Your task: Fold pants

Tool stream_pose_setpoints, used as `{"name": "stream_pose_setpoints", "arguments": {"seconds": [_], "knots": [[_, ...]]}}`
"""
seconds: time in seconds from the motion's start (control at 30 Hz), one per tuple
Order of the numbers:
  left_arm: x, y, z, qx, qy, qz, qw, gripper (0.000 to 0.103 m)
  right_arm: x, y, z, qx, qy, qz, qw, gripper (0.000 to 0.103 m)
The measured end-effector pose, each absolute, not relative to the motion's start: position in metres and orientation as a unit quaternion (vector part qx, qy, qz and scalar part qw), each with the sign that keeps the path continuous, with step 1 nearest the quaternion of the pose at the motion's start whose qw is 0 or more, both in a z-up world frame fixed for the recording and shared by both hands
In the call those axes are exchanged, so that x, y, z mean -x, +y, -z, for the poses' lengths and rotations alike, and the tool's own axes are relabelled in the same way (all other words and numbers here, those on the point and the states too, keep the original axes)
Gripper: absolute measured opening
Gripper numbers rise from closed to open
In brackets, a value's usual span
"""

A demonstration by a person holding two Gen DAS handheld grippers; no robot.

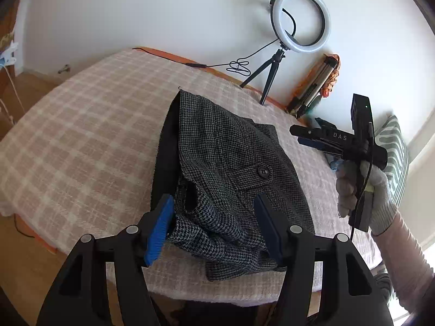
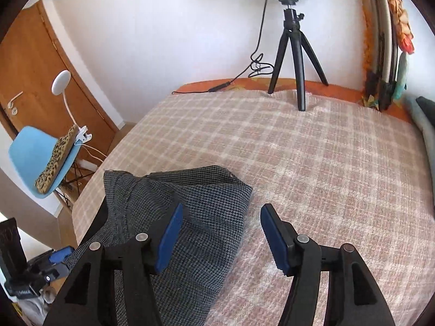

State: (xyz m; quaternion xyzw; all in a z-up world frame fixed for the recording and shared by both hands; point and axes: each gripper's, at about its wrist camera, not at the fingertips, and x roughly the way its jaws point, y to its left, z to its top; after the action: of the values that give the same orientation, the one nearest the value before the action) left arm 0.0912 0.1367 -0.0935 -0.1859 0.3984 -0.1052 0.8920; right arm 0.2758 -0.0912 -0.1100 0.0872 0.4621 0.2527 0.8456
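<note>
Left wrist view shows you the bed (image 1: 81, 125) under its checked blanket, with the folded grey pants (image 1: 233, 179) lying near its front edge, long axis running from you toward the ring light (image 1: 300, 19) at the far wall, buttoned tab up. Your left tool (image 1: 214, 228) stands open astride the pants' near end, gripping nothing. Your right tool (image 2: 221, 240), open and empty, hangs right of the pants; its body reads "DAS".
</note>
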Motion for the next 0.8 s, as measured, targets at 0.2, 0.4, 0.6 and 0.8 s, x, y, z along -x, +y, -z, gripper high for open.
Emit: {"name": "stream_pose_setpoints", "arguments": {"seconds": [0.2,0.4,0.6,0.8], "knots": [[-0.103,0.142,0.108,0.214,0.418,0.111,0.876,0.061,-0.307,-0.081,0.149,-0.164,0.511,-0.275,0.798,0.063],[-0.103,0.140,0.110,0.201,0.412,0.106,0.883,0.013,-0.305,-0.078,0.146,-0.168,0.495,-0.281,0.805,0.013],[-0.093,0.140,0.102,0.208,0.395,0.129,0.885,0.011,-0.313,-0.090,0.130,-0.152,0.483,-0.270,0.819,0.001],[-0.092,0.157,0.129,0.199,0.440,0.094,0.871,0.011,-0.323,-0.082,0.150,-0.138,0.497,-0.266,0.814,0.000]]}}
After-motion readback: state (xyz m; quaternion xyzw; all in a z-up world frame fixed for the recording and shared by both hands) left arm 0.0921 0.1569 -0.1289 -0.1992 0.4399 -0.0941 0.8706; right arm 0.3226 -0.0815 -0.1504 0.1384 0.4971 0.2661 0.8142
